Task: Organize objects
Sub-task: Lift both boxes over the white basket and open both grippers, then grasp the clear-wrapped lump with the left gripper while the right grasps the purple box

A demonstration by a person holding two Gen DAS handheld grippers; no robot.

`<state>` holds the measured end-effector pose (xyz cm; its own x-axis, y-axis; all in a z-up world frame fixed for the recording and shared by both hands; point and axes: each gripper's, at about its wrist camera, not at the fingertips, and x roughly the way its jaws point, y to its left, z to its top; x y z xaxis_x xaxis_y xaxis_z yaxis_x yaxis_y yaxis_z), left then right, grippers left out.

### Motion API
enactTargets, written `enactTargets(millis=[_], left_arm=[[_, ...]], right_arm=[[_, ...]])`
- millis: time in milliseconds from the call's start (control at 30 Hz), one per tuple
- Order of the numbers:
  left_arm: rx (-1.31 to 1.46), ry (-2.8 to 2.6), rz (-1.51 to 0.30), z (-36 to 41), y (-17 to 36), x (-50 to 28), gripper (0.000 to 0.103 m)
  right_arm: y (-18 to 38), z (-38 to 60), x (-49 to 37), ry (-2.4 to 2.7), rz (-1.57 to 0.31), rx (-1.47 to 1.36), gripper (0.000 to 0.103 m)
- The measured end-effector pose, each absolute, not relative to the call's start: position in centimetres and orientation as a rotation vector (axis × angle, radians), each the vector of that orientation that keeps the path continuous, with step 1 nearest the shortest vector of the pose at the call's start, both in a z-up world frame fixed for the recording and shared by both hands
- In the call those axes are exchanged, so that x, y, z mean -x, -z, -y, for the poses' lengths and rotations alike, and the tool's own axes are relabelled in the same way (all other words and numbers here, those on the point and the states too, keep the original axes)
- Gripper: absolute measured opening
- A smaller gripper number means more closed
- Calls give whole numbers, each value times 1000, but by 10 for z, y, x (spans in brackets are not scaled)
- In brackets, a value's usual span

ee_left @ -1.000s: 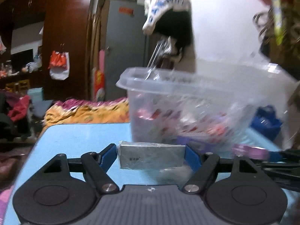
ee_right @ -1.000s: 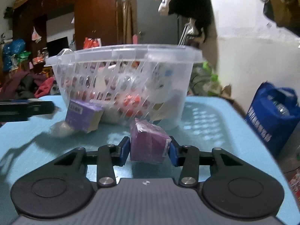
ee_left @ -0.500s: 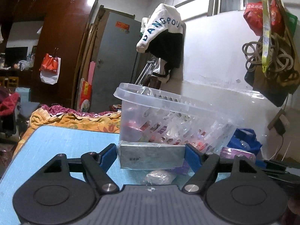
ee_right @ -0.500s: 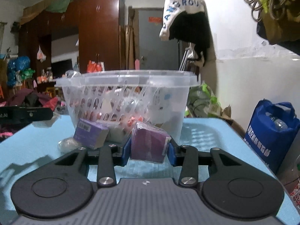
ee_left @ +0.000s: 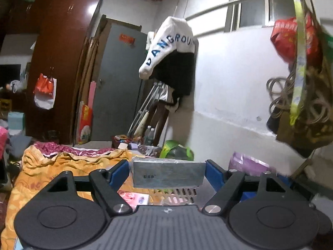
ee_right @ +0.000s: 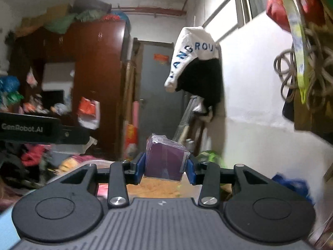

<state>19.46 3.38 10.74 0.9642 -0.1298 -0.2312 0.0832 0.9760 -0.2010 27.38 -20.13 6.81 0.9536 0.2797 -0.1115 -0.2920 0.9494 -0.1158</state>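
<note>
The left tool (ee_left: 167, 174) grips a flat silver foil-wrapped box (ee_left: 168, 174) crosswise, the right tool (ee_right: 165, 167) a purple plastic-wrapped carton (ee_right: 166, 160), both directly above the slotted clear plastic basket (ee_left: 183, 192), left nearer.

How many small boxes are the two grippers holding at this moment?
2. A silver box sits between the left gripper fingers; a purple box is between the right gripper fingers. More boxes may lie hidden in the basket below.
</note>
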Motion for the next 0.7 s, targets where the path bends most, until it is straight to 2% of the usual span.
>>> enactTargets(millis=[33, 100, 200, 300, 400, 533, 600, 633, 700], left_arm=[[172, 89, -269, -32, -103, -201, 96], [154, 41, -312, -31, -92, -209, 96], [181, 73, -310, -38, -86, -200, 96], [204, 103, -268, -46, -81, -159, 96], [144, 121, -248, -39, -62, -120, 97], [58, 100, -423, -30, -9, -126, 97], [10, 78, -527, -27, 19, -142, 84], [12, 75, -562, -27, 28, -149, 70], [46, 103, -603, -29, 39, -162, 67]], right_arm=[[-65, 197, -281, -287, -103, 159, 54], [-57, 195, -291, -297, -148, 175, 75], [-54, 210, -286, -326, -150, 137, 89], [-54, 233, -266, -373, -157, 67, 101], [-40, 254, -239, -423, -163, -4, 103], [-4, 255, -232, -441, -266, 36, 103], [16, 254, -237, -438, -321, 44, 103], [22, 254, -240, -435, -339, 45, 103], [31, 257, -249, -421, -377, 16, 103]])
